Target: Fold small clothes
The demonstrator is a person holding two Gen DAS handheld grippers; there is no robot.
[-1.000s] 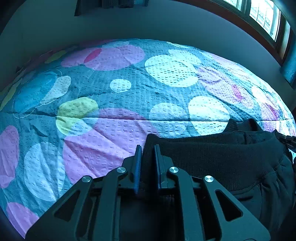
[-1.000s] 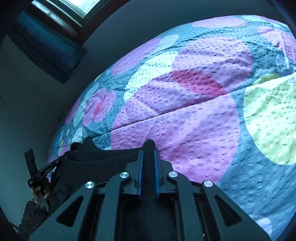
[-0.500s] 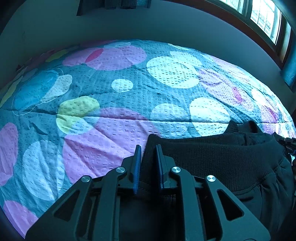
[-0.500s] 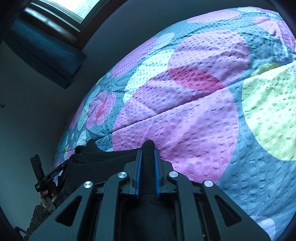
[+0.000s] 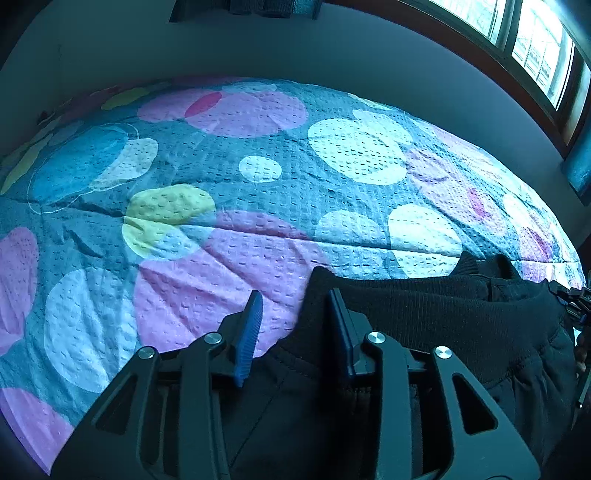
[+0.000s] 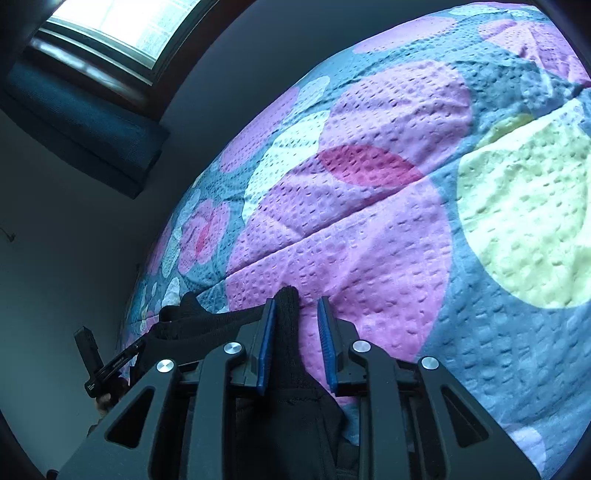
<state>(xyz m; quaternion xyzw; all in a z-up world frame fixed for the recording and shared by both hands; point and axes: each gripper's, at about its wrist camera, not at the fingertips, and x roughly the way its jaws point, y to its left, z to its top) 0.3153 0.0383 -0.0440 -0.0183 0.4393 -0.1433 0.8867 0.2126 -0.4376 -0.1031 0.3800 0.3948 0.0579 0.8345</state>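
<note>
A black garment with a ribbed waistband lies on the spotted bedspread. My left gripper is open; the waistband's left corner leans against its right finger, with bedspread showing in the gap. In the right wrist view my right gripper is open too; the waistband's other corner stands loose between the blue pads, near the left one. The left gripper's handle shows at the far left of that view.
The bedspread spreads far ahead of both grippers. A grey wall and a window bound the bed at the back. A dark blue curtain hangs beside the window.
Both grippers were shut on the waistband corners; both have now opened and let go of the cloth. The garment has settled onto the bed.
</note>
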